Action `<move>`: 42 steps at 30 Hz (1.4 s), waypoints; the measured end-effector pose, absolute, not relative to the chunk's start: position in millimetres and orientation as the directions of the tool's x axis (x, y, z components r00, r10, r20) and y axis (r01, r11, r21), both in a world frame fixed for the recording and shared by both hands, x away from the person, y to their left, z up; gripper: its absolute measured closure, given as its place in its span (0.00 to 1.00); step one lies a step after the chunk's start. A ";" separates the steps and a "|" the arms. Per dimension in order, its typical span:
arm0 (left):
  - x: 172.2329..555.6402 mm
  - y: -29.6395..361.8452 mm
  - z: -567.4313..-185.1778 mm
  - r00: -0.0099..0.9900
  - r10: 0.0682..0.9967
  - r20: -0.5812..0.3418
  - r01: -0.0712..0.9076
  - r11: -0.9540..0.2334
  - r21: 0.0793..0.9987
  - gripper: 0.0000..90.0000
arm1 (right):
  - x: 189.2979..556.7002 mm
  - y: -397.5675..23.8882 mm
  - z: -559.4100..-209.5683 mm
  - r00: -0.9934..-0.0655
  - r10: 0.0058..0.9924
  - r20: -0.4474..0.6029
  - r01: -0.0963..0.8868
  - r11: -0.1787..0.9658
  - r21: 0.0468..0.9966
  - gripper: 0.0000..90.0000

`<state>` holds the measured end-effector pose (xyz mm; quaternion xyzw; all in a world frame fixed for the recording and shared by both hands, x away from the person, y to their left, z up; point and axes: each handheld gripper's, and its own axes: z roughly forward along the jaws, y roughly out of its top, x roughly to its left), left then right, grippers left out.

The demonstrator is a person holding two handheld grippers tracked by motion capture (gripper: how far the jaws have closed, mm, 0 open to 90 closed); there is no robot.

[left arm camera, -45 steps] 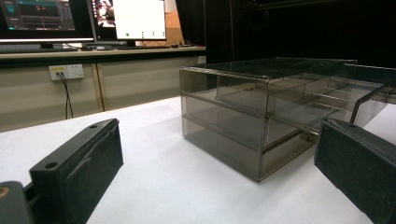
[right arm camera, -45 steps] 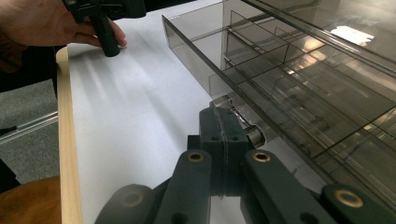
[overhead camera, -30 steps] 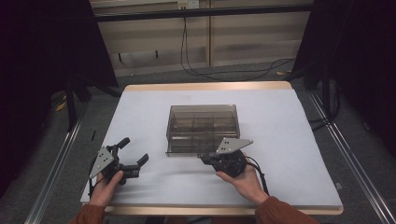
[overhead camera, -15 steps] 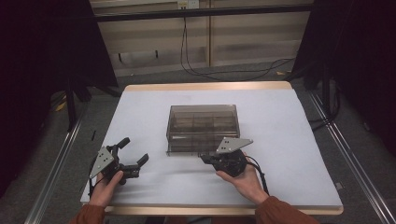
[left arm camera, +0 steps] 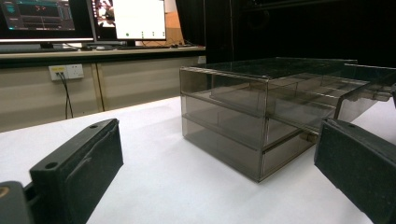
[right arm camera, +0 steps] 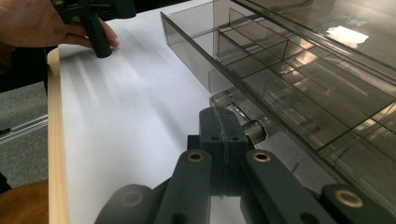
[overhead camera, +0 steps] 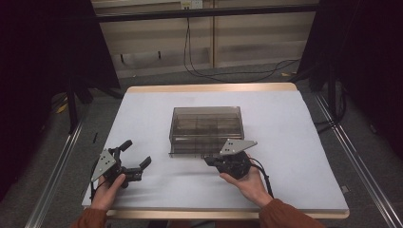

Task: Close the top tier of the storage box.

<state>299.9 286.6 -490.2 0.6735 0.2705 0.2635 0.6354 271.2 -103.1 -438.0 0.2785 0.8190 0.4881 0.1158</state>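
So from the high view, the smoky clear drawer box (overhead camera: 206, 129) sat about mid-bench on the white bench (overhead camera: 294, 142), with its lower drawer (overhead camera: 197, 153) poking out a bit toward my side. My right hand-held gripper (overhead camera: 209, 160) was right at that drawer's front edge, right hand (overhead camera: 247, 183) behind it, grey plate on top. The left hand-held gripper (overhead camera: 135, 159) was well off to the left near the front edge of the bench, jaws spread wide with nothing between them, left hand (overhead camera: 108, 189) wrapped around the grip.

Left gripper view: both black jaws stood far apart at the bottom corners, and the drawer box (left arm camera: 261, 116) was out ahead over bare bench, not touching either jaw. Monitors (left arm camera: 79, 21) and a wall socket (left arm camera: 65, 71) showed up in the background.

Right gripper view: the jaws were pressed together on the small clear knob (right arm camera: 238, 116) at the drawer's front, so the right hand-held gripper (right arm camera: 219, 126) was pinching the knob. You could see the dividers inside the drawer (right arm camera: 299, 93). Farther off, top left, the left hand (right arm camera: 42, 23) held its gripper just above the bench.
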 end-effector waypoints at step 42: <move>299.9 286.6 -490.2 0.715 0.699 0.010 0.030 -0.045 0.999 0.01 | 278.8 -102.3 -440.0 -0.806 0.586 0.084 0.356 0.366 0.860 1.00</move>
